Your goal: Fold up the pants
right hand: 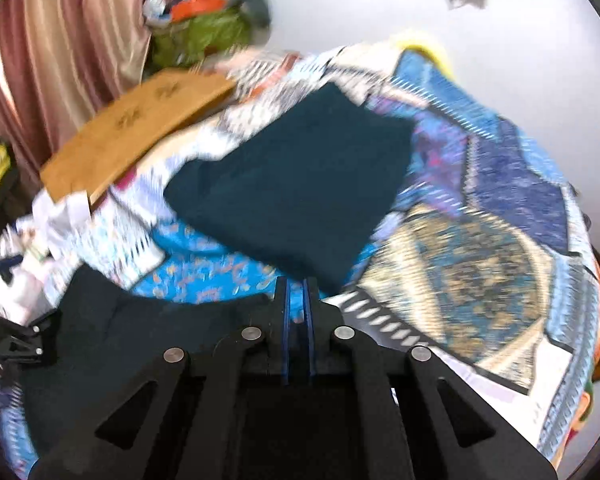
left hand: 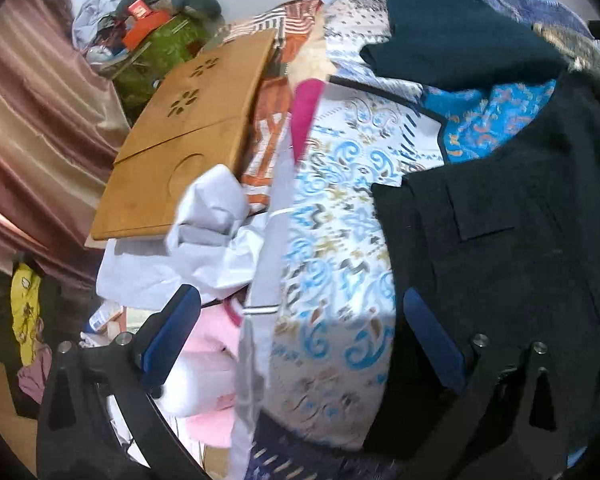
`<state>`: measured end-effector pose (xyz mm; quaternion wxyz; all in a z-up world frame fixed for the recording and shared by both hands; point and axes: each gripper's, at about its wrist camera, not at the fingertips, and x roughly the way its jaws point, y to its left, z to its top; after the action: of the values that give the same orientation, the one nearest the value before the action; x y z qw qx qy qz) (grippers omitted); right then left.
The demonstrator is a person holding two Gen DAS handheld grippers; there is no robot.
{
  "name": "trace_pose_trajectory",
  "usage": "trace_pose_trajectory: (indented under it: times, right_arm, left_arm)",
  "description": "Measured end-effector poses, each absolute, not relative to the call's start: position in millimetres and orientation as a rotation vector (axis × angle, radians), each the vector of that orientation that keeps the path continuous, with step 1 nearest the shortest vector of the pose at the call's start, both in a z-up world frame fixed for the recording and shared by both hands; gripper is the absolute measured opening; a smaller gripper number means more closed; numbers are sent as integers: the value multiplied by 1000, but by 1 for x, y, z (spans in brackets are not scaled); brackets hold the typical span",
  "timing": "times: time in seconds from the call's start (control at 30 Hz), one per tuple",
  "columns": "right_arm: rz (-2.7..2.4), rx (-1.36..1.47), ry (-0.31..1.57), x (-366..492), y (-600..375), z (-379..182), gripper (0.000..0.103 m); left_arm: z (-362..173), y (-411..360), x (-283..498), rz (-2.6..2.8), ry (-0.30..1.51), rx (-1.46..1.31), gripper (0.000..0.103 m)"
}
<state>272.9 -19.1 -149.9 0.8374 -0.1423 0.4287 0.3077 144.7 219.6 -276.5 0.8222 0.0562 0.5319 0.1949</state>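
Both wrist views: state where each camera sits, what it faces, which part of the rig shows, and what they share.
Left wrist: on the left gripper, looking down over the patterned bedspread, with black pants on the right and a wooden lap tray on the left; its blue-padded fingers stand wide apart.
Right wrist: on the right gripper, facing across the bed toward a folded dark garment; fingers nearly together, grip unclear.
Shared: bedspread, tray, folded garment, black pants, curtain.
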Motion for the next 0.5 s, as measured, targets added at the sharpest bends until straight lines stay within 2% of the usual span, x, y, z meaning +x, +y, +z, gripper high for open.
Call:
trace_pose_trajectory:
  times: [0.07, 0.13, 0.2, 0.5]
  right_arm:
    - [683, -292, 916, 263, -35, -132, 16]
    - [713, -302, 897, 245, -48, -119, 36]
    - [743, -333, 851, 217, -64, -106, 43]
    - [826, -396, 850, 126, -96, -114, 44]
  left_arm:
    - [-259, 218, 136, 383, 1106, 80, 103]
    - [-240, 208, 128, 336, 1065, 61, 103]
    - [-224, 194, 122, 283, 1030, 50, 103]
    - [-188, 96, 101, 29, 960, 76, 103]
